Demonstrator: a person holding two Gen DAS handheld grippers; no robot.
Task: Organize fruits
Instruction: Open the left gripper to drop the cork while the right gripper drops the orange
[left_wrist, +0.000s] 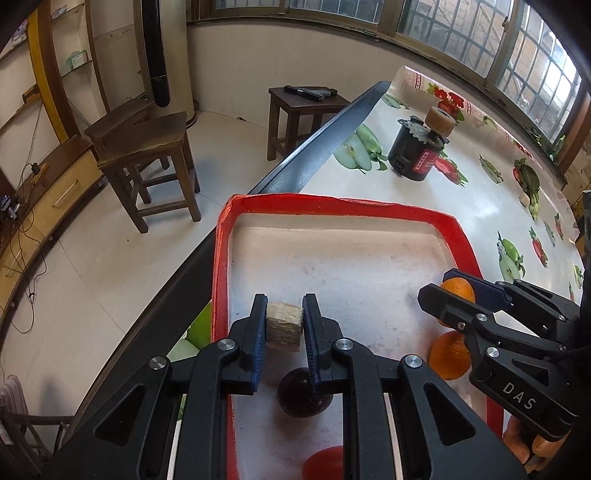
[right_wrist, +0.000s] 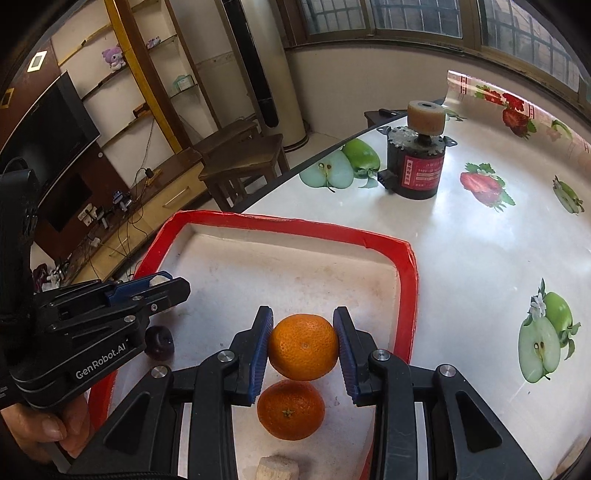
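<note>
My left gripper (left_wrist: 284, 306) is shut on a beige fibrous chunk (left_wrist: 284, 326), held just above the white floor of the red-rimmed tray (left_wrist: 332, 210). Under it in the tray lie a dark plum (left_wrist: 304, 393) and a red fruit (left_wrist: 325, 463). My right gripper (right_wrist: 303, 314) is shut on an orange (right_wrist: 303, 347) over the tray's right side (right_wrist: 406, 280). Directly below it a second orange (right_wrist: 291, 410) rests in the tray, with another beige chunk (right_wrist: 277, 467) nearer the camera. The left gripper (right_wrist: 175, 281) shows at the left, above the plum (right_wrist: 159, 343).
A black motor with a tan roller on top (right_wrist: 413, 173) stands on the fruit-print tablecloth (right_wrist: 480, 240) beyond the tray. The table's dark edge (left_wrist: 314, 147) runs close along the tray's left rim. Wooden stools (left_wrist: 147, 158) stand on the floor to the left.
</note>
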